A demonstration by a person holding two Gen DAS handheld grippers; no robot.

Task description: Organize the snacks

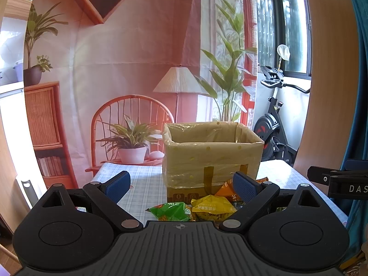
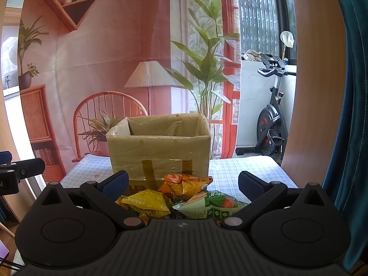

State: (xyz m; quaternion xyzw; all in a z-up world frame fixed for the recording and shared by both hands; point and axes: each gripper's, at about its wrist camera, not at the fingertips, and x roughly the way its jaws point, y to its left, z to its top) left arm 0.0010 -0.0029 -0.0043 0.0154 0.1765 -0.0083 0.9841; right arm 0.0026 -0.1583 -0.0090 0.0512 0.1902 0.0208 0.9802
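Note:
A cardboard box lined with clear plastic stands open-topped on the checked tablecloth; the same box fills the middle of the right wrist view. In front of it lies a pile of snack packets: a green one, a yellow one and an orange one. From the right I see the yellow packet, the orange packet and the green packet. My left gripper is open above the pile's near side, holding nothing. My right gripper is open too, also with nothing between its fingers.
The table carries a blue checked cloth. A printed backdrop of a room hangs behind it. An exercise bike stands at the back right by a window. The other gripper's body shows at the right edge.

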